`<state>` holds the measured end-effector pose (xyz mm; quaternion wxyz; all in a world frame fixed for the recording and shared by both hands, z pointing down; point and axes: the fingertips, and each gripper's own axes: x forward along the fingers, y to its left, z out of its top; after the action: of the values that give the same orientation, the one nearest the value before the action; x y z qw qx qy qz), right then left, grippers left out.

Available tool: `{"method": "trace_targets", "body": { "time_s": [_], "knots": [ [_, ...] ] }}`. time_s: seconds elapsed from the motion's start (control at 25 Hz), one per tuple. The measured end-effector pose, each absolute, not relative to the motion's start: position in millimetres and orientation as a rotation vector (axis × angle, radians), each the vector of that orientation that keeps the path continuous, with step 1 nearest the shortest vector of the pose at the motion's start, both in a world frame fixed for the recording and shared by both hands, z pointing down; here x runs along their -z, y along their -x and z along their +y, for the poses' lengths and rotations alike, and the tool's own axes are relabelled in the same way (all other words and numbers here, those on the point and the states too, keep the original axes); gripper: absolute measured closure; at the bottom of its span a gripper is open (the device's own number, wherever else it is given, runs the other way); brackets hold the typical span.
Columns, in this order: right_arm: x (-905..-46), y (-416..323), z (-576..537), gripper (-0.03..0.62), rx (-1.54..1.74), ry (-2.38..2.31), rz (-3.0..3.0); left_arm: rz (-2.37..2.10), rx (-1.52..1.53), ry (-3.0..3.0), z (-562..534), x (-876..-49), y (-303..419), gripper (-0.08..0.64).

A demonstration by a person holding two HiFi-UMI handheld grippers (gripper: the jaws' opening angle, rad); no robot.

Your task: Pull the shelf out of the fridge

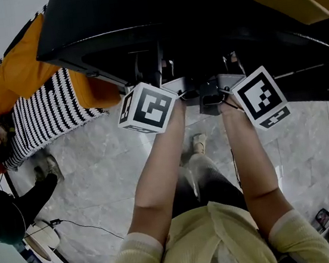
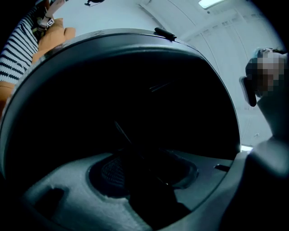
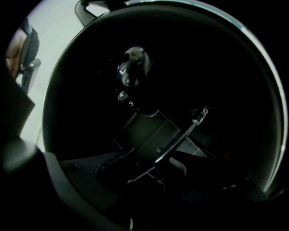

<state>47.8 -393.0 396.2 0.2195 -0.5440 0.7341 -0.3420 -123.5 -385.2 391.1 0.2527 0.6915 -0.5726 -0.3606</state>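
Honestly, I am holding both grippers inside the dark fridge [image 1: 155,15]. Inside it, my left gripper [image 1: 166,73] is staring at blackness, its fingers too dim to read. My right gripper [image 1: 231,65] is facing a thin glinting edge, probably the shelf [image 3: 180,137], lying between its fingers; clamped or not, I cannot tell. Pulling unevenly is risking a skewed, jammed shelf or a slip. Only the head view is showing both grippers level at the fridge's mouth.
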Motion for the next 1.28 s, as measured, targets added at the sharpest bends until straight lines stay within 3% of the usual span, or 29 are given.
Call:
{"method": "trace_targets", "body": {
  "time_s": [1.28],
  "knots": [
    [-395.2, -51.4, -373.6, 0.451, 0.957, 1.502, 2.009, -1.517, 0.962, -1.877, -366.1, -390.3, 118.8, 0.402]
  ]
}}
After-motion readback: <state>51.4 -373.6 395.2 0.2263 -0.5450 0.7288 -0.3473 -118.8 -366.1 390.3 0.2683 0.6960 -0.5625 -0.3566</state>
